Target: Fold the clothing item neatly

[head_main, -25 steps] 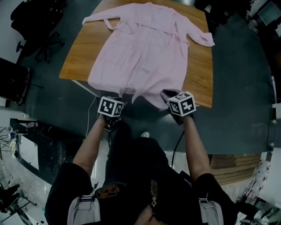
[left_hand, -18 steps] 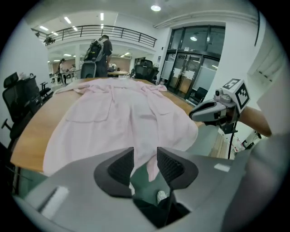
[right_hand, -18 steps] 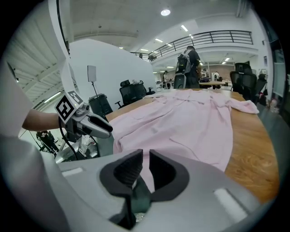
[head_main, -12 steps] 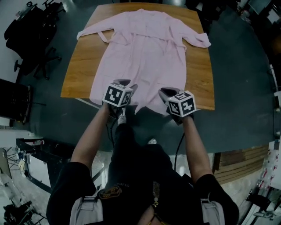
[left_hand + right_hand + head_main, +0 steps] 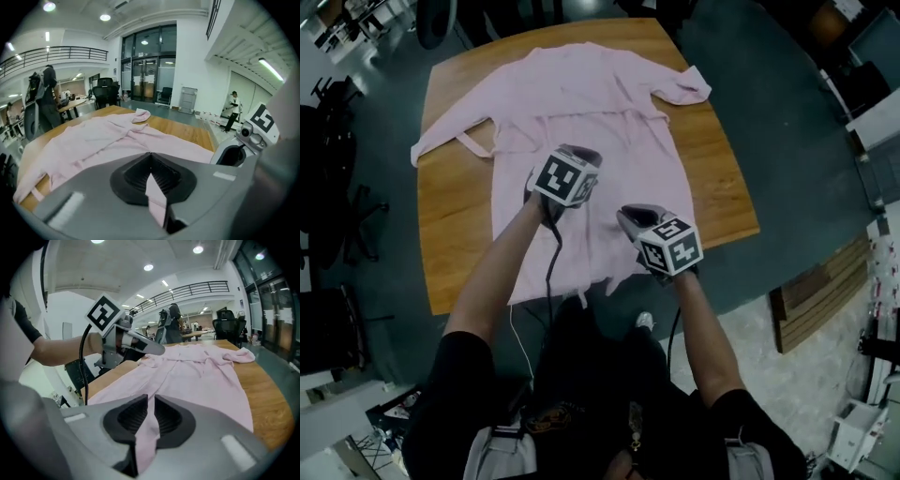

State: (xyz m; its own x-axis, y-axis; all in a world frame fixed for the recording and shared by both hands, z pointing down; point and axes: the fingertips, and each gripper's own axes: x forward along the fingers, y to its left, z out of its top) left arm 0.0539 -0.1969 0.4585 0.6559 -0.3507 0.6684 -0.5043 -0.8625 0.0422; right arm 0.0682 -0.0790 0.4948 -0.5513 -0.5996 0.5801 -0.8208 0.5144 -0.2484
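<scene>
first fold starting
left claw (image 5: 151,164) just clamped the robe (image 5: 581,94), my right claw (image 5: 151,413) pinches it too; all folding remains.

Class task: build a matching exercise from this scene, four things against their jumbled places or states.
1 left claw
2 right claw
3 robe
4 table

A wooden, under the garment
B pink, spread with sleeves out
C shut on cloth near the table's front edge
D shut on cloth over the robe's middle

Pairs: 1-D, 2-C, 3-B, 4-A

Left claw's jaws just closed, cloth between.
</scene>
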